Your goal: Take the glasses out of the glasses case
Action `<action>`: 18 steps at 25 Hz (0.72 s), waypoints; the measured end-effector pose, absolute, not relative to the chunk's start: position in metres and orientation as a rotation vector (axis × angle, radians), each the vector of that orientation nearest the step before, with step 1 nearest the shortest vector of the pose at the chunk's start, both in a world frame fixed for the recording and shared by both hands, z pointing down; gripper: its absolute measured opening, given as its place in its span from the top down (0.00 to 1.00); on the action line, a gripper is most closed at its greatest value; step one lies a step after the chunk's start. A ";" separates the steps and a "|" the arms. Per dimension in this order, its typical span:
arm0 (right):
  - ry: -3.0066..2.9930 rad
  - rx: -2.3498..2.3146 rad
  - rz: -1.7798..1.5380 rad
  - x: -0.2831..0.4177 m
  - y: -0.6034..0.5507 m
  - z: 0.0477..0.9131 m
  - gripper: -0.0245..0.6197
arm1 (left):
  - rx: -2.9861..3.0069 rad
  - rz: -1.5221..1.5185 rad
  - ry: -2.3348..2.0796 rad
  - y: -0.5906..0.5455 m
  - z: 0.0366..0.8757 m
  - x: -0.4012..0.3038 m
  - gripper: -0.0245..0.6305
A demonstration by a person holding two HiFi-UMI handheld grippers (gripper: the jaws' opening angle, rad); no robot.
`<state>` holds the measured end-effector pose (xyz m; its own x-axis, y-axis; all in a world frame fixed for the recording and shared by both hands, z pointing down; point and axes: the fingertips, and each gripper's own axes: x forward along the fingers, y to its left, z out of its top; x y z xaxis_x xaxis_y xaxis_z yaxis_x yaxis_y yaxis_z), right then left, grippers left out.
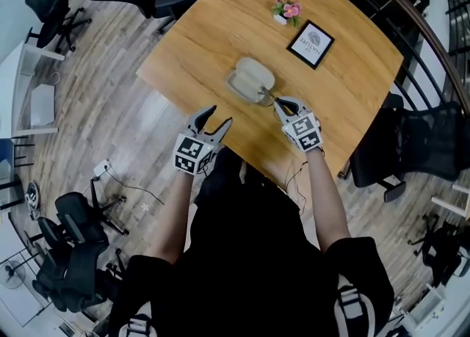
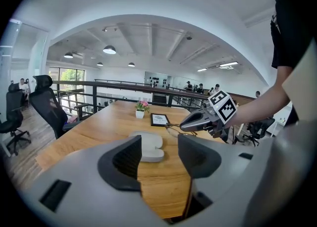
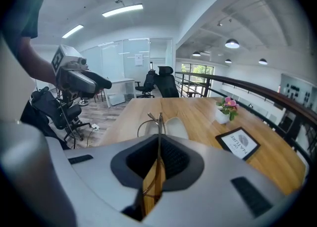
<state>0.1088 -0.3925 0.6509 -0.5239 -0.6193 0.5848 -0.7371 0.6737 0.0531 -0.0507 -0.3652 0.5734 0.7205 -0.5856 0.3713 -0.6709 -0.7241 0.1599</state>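
Note:
The pale grey glasses case [image 1: 250, 78] lies open on the wooden table [image 1: 213, 27]. My right gripper [image 1: 280, 105] hovers just right of it, shut on thin-rimmed glasses [image 1: 265, 95] that hang above the case's near edge. In the right gripper view the glasses [image 3: 158, 121] stick up edge-on from between the closed jaws [image 3: 159, 148], with the case [image 3: 177, 127] beyond. My left gripper [image 1: 221, 117] is open and empty over the table's near edge. Its own view shows the case [image 2: 151, 147] ahead of the gripper [image 2: 159, 159] and the right gripper [image 2: 184, 127] carrying the glasses [image 2: 173, 131].
A black-framed picture [image 1: 311, 43] and a small pot of pink flowers [image 1: 286, 11] stand further back on the table. Black office chairs [image 1: 418, 148] and a dark railing [image 1: 422, 78] flank the table's right side; more chairs [image 1: 73, 225] stand on the floor at left.

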 end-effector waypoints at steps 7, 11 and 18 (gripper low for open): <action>-2.341 1.098 0.223 0.132 -0.385 0.632 0.93 | 2.684 0.446 -1.014 -0.350 0.558 -0.038 0.59; -2.341 1.103 0.209 0.139 -0.379 0.628 0.93 | 2.689 0.439 -1.041 -0.344 0.554 -0.037 0.59; -2.364 1.103 0.182 0.143 -0.372 0.618 0.93 | 2.697 0.424 -1.081 -0.339 0.544 -0.035 0.59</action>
<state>0.1427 -0.3724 0.6184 -0.5327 -0.6762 0.5089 -0.7462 0.6590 0.0946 -0.0346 -0.3392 0.5445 0.6905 -0.6397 0.3377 -0.6987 -0.7107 0.0821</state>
